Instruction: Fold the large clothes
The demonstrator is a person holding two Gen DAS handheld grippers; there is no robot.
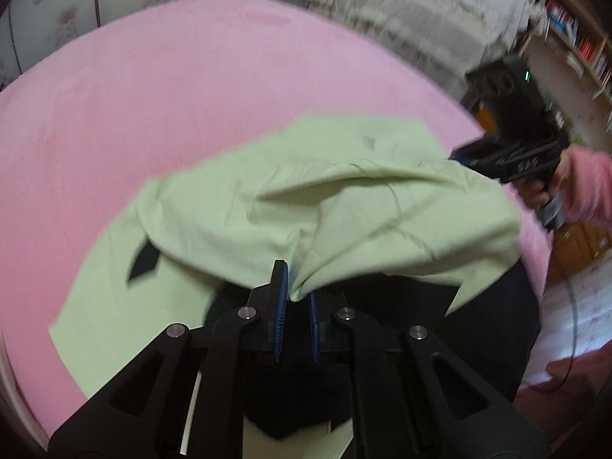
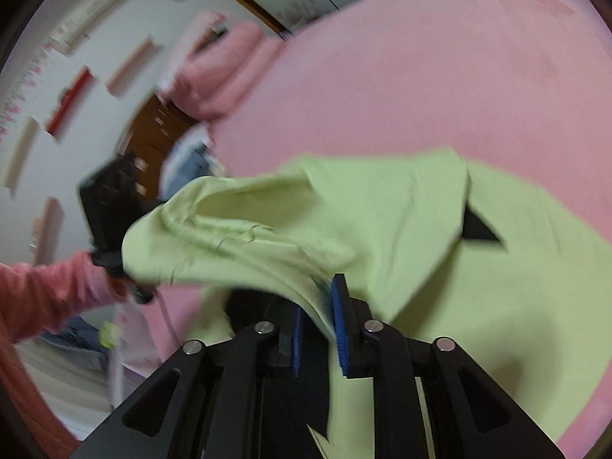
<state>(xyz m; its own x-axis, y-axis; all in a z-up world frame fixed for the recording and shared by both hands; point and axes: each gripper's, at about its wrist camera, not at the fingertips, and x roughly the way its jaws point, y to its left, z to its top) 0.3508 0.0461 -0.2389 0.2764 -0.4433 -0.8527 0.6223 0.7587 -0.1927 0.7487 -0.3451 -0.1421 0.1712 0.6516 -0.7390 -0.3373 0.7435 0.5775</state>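
Observation:
A large light green garment (image 1: 267, 206) with a black mark lies on a pink bed sheet (image 1: 191, 76). My left gripper (image 1: 296, 290) is shut on a bunched edge of the garment and holds it lifted above the bed. My right gripper (image 2: 319, 306) is shut on another edge of the garment (image 2: 382, 229), which drapes over its fingers. In the left wrist view the right gripper (image 1: 497, 160) shows at the right, its tips hidden behind the cloth. In the right wrist view the left gripper (image 2: 111, 210) shows at the left, partly hidden by the raised fold.
The pink sheet (image 2: 420, 76) covers the bed beyond the garment. A grey blanket (image 1: 382, 11) lies at the far side. Bookshelves (image 1: 573, 38) stand at the right. Pink folded cloth (image 2: 222, 69) lies near the bed's edge. The person's dark clothing (image 1: 478, 329) is close below the garment.

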